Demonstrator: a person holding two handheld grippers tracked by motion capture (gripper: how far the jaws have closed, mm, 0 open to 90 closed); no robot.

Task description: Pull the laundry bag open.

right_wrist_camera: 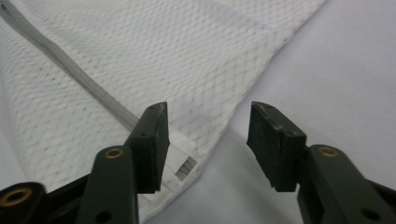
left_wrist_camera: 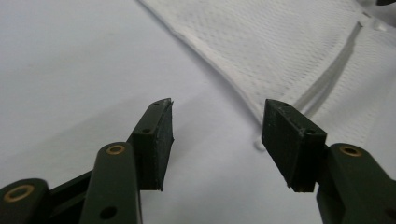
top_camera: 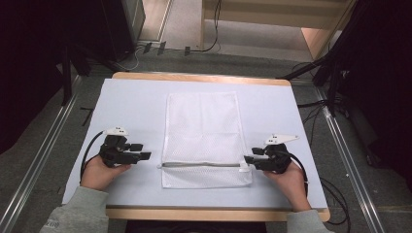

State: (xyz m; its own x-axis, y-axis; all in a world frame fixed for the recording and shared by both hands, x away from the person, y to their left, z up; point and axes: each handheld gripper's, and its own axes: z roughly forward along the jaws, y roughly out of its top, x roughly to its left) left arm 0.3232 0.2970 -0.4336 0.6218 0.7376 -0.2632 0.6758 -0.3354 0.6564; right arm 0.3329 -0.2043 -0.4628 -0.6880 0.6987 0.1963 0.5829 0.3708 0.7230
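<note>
My left gripper (top_camera: 145, 156) sits at about eight o'clock on the pale grey surface (top_camera: 131, 104), jaws spread wide with nothing between them; in the left gripper view its pads (left_wrist_camera: 156, 144) frame bare surface, with the edge of the white rectangular mesh laundry bag (top_camera: 203, 131) just beyond the right pad. My right gripper (top_camera: 248, 158) sits at about four o'clock, jaws likewise apart and gripping nothing; in the right gripper view the bag's near corner, with a small white tag (right_wrist_camera: 183, 164), lies under and between the pads without being pinched.

The bag lies flat in the middle of the surface, long side running toward twelve o'clock, its grey zipper line (top_camera: 201, 165) crossing the near end from side to side, with the pull (top_camera: 244, 169) seeming to sit at the right end, close by my right gripper.

From here, I judge the main risk is the thin mesh. If I close on it too shallowly, the pads may catch just the top layer, or slide off the slippery hem altogether. If I pinch on one side and pull, the light bag may drag across the smooth surface or bunch up instead of staying flat. The tiny zipper pull is easy to miss, and my left gripper stands clear of the bag's edge, so it offers no hold against a tug.
</note>
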